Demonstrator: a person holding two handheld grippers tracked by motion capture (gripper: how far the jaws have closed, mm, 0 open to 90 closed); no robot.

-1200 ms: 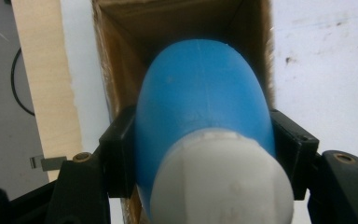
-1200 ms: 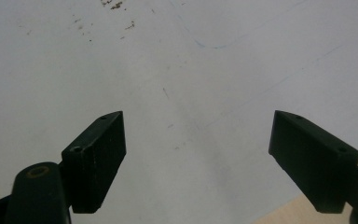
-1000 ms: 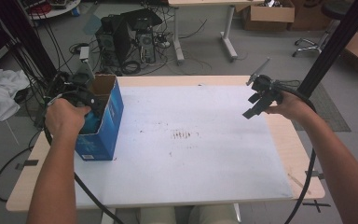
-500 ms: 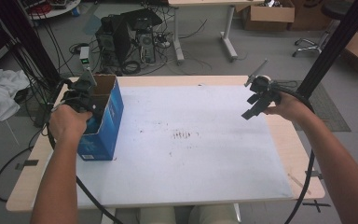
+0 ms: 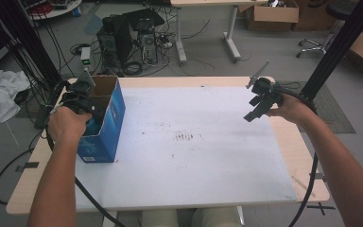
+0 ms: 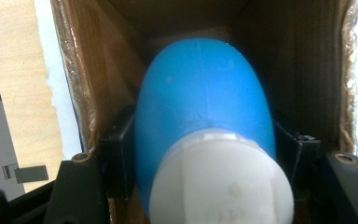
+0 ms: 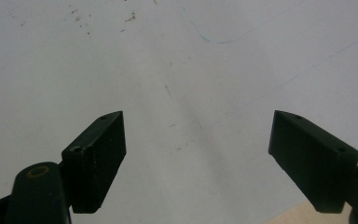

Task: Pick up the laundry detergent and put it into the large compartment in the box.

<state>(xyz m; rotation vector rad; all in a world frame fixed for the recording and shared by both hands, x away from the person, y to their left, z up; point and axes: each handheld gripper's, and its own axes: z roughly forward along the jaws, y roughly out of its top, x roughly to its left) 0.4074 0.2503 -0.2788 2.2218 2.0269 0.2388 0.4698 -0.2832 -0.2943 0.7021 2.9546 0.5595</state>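
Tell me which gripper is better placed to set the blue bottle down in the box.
Left. The left gripper is already clamped on the blue bottle inside the open blue box. The right gripper is open and holds nothing, above the white table, far across from the box.

1 blue bottle (image 6: 205,102), 1 box (image 5: 105,127), 2 grippers

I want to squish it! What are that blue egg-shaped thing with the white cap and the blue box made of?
The blue egg-shaped bottle looks like smooth, slightly shiny plastic, with a faint mould seam; its white cap looks like matte plastic. The blue box seems to be cardboard: brown inside, rough edges.
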